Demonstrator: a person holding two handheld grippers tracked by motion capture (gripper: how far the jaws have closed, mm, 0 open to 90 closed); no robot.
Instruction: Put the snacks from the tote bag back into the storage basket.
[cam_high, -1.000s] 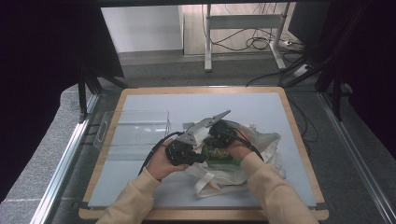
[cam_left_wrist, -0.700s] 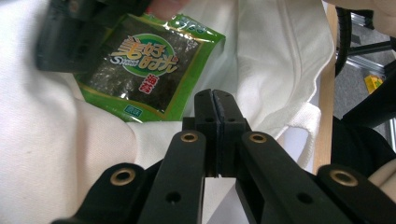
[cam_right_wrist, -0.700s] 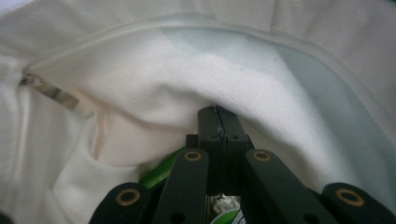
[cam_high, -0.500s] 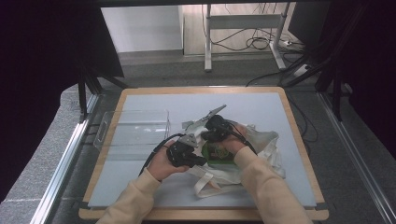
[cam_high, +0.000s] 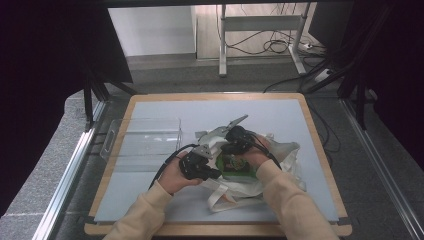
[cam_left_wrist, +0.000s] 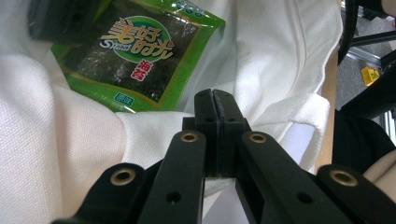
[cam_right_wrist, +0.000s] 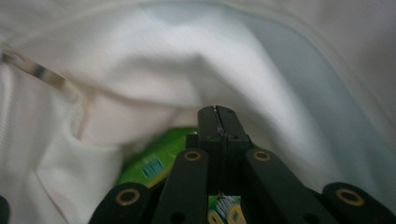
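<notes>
Green seaweed packet (cam_left_wrist: 135, 56) reads "美好时光", in white bag (cam_left_wrist: 56, 154).

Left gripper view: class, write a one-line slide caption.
Shut left claw pinching the white cloth bag's edge, with a green seaweed snack packet lying in its mouth.

A green seaweed snack packet (cam_left_wrist: 135, 56), glossy with a round logo and red and yellow lettering, lies tilted inside the mouth of a white cloth tote bag (cam_high: 280, 155). The bag is crumpled on the table's near middle, its handles (cam_high: 225, 192) apparently trailing toward the person.
</notes>
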